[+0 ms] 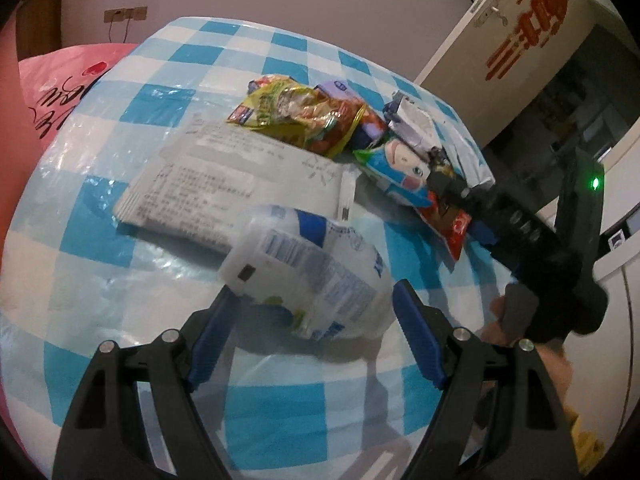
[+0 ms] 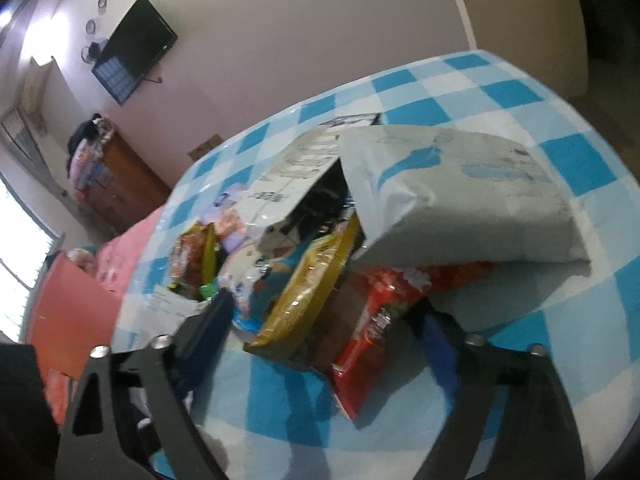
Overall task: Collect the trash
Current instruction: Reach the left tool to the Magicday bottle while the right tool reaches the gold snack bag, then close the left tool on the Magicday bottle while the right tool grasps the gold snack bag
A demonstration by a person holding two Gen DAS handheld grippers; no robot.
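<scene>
- A table (image 1: 120, 264) is covered with a blue-and-white checked cloth, and the trash is spread over its middle.
- A large white bag (image 2: 460, 200) is seen in the right wrist view with its open mouth turned toward the camera; wrappers spill out of it.
- A flat white packet (image 1: 224, 184) is laid with its long axis running across the left wrist view.
- A white bottle (image 1: 312, 276) is held crosswise between the blue pads of the left gripper (image 1: 316, 312), its long axis slanted from upper left to lower right; the pads are pressed on it.
- A red wrapper (image 2: 368, 340) is seen between the jaws of the right gripper (image 2: 320, 320); contact cannot be told because of blur.
- Only the right wrist view shows a wall TV (image 2: 134, 60); only the left shows a pink bag (image 1: 68, 80).
</scene>
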